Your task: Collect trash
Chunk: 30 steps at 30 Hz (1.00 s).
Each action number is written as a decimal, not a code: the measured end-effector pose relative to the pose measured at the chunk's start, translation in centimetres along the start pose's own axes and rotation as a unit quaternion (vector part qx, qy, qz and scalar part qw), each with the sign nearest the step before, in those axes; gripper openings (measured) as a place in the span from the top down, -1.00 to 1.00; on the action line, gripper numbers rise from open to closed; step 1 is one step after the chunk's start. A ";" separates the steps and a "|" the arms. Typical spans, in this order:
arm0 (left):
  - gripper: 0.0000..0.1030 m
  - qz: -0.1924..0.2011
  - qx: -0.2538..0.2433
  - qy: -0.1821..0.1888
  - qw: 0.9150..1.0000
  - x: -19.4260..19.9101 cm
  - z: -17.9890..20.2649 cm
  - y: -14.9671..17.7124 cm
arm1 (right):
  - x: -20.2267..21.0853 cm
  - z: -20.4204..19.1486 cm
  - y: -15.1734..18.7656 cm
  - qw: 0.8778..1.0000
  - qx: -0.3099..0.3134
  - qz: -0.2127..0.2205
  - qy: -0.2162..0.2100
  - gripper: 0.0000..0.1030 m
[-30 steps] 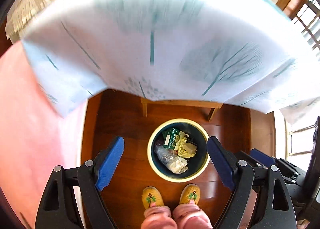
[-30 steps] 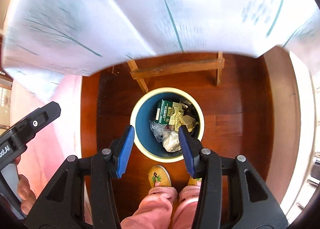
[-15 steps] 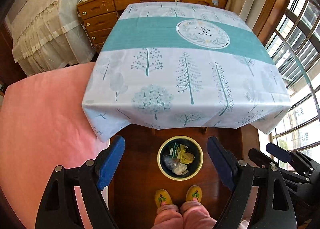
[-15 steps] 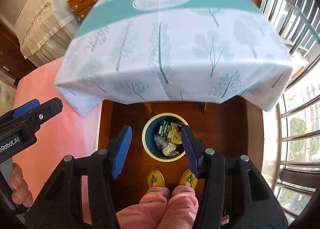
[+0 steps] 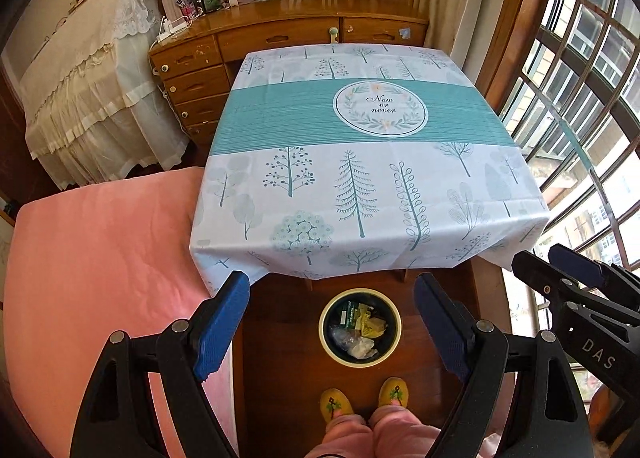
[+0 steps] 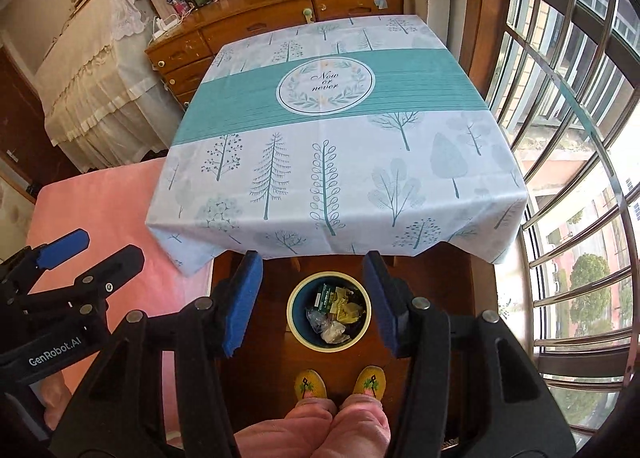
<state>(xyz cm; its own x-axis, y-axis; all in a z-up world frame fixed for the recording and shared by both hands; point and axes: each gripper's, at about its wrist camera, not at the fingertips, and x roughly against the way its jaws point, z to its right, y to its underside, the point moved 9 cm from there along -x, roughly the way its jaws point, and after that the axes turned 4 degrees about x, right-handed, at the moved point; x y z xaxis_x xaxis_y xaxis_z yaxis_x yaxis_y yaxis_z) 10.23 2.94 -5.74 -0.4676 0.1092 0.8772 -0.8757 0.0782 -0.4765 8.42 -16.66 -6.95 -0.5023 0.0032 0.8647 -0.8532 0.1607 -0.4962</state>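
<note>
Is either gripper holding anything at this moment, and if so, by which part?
Nothing is held. The left gripper and right gripper are both open and empty, above the bin of trash on the floor.

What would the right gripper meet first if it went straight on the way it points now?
Probably the trash bin on the floor: it shows between the right gripper fingers, nothing in between. Depth is unclear.

The tablecloth (image 5: 360, 178) hides the table legs behind the bin (image 5: 360, 328). Scraps in the bin are too small to name. The person's legs (image 6: 316, 426) are cut off.
</note>
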 end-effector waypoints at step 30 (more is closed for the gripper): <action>-0.68 0.057 0.027 -0.005 0.998 5.1 -0.1 -2.5 | 6.9 -3.0 -3.4 0.996 0.047 0.080 0.003 0.03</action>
<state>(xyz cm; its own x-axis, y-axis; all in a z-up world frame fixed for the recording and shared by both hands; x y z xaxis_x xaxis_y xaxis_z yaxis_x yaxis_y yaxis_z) 10.00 3.42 -0.06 -0.5662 0.1035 0.8177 -0.8214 0.0123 -0.5703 8.29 -14.19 0.98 -0.6328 0.0266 0.7739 -0.7714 0.0647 -0.6330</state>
